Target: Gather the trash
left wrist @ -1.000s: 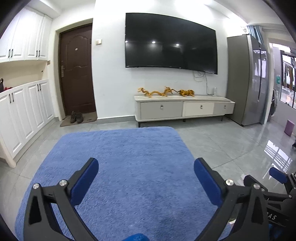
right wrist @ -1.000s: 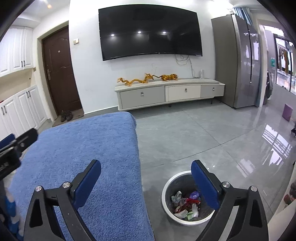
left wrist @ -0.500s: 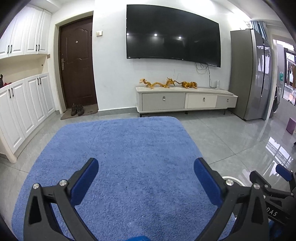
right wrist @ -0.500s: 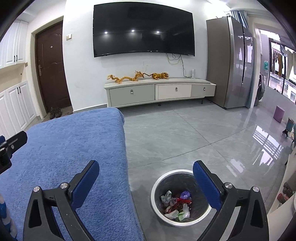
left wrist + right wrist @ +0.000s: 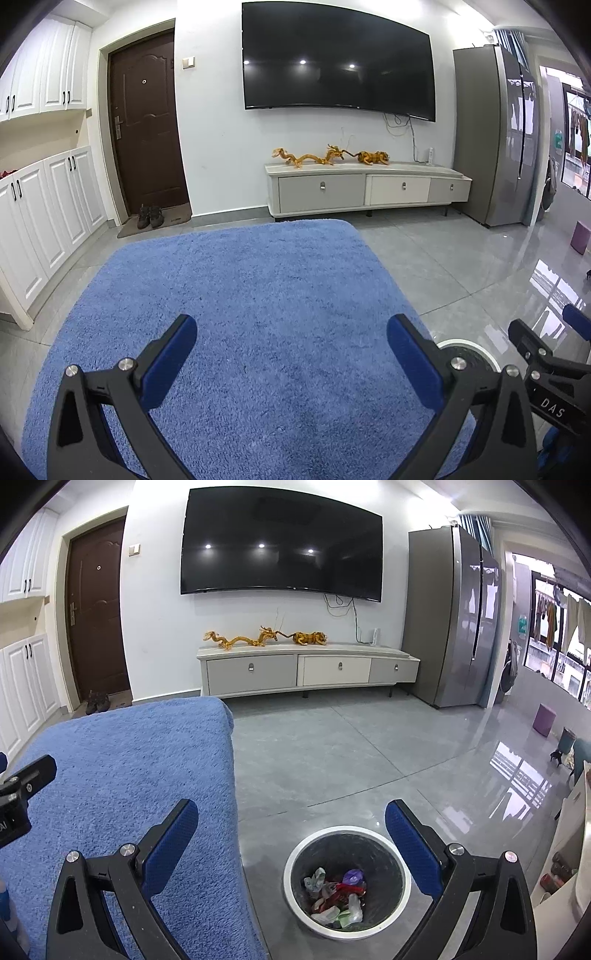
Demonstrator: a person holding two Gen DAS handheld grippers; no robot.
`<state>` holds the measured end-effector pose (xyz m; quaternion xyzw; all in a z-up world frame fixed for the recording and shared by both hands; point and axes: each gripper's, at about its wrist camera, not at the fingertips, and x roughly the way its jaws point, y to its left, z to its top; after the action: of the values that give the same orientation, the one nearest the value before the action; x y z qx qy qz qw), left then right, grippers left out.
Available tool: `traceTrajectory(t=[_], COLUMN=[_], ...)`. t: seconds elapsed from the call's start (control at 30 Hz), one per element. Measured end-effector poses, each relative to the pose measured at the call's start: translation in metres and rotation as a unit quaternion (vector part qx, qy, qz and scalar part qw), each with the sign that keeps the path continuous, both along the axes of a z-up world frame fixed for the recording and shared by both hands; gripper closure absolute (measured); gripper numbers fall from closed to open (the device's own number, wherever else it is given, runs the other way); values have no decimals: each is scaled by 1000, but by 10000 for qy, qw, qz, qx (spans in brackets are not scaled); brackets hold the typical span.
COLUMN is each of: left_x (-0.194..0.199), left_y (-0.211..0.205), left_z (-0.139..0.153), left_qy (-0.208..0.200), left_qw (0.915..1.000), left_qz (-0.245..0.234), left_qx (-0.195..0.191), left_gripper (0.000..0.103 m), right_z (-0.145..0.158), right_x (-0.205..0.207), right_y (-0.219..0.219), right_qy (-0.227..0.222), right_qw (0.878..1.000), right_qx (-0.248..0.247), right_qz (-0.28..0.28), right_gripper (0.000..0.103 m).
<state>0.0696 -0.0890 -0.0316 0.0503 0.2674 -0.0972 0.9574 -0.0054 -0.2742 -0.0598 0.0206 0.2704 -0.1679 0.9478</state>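
**Both grippers pull up and back; the trash sits in the bin**

Over the last second the whole view in both cameras has tilted upward and drawn back. The television (image 5: 336, 62) and the low cabinet (image 5: 365, 184) now sit lower and fuller in the frame than a second ago, and more of the blue rug (image 5: 240, 314) shows in the left wrist view. I read this as the person straightening up and withdrawing, not reaching for anything.

In the right wrist view the bin (image 5: 295, 867) has slid from right of centre toward the middle of the frame and now lies whole between the two fingers, standing on the grey floor (image 5: 332, 757) just beside the rug's edge. In the left wrist view only a sliver of its white rim (image 5: 465, 345) shows behind the right finger.

The rug looks bare in both views; no loose litter is visible on it or on the floor nearby.

The left gripper (image 5: 291, 354) is spread wide and empty over the rug. The right gripper (image 5: 291, 834) is likewise spread wide and empty, above the bin.

The trash (image 5: 336, 893), a small heap of crumpled wrappers in white, red, purple and green, lies at the bottom of the bin. Judging by this, the collecting appears finished or very nearly so.
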Motion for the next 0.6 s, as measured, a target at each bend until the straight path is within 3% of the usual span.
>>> traceTrajectory(t=[0.6], left_x=[-18], left_y=[2], left_z=[6], left_qy=[-6], left_qw=[10000], left_qz=[-34], left_qx=[14], left_gripper=[0], right_z=[11], right_x=[-14], right_y=[-2], right_qy=[-189], right_qw=[9998], right_qx=[-24], right_qz=[-49], right_gripper=[1])
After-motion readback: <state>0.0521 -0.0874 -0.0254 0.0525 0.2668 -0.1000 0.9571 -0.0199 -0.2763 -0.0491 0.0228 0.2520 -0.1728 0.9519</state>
